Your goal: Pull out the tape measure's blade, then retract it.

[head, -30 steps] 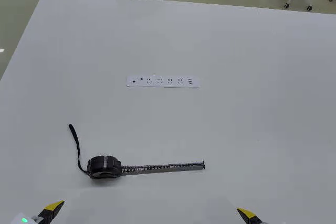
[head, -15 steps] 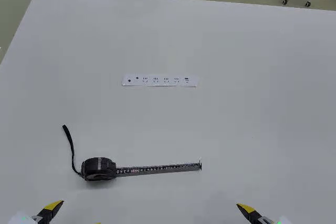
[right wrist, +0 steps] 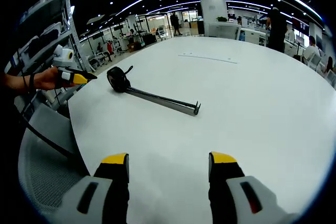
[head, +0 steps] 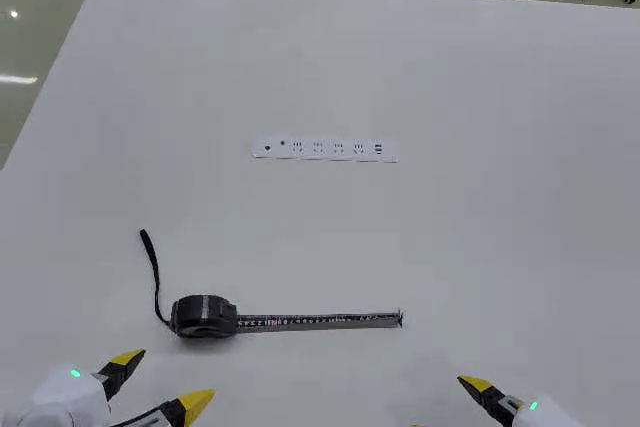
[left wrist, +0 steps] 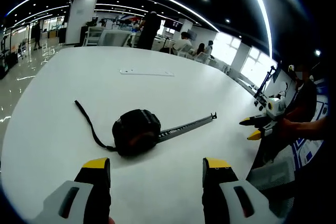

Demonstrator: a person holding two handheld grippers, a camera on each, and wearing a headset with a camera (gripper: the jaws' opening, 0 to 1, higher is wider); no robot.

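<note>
Tape measure (head: pixel 204 316), blade (head: pixel 320 321) out, near table's (head: pixel 450 97) front edge.

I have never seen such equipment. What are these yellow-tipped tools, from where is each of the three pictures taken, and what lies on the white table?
There is no robot here. A person holds a two-jaw tool, called a gripper, in each hand and wears a camera on the head. The head view looks down at the white table. The two round pictures come from cameras on the grippers, each looking forward between its own yellow-tipped jaws: the left gripper and the right gripper. On the table lies a black tape measure, its blade pulled out flat and a strap trailing from the case. Further back is a white power strip. Both grippers are open and hold nothing, apart from the tape measure.
</note>
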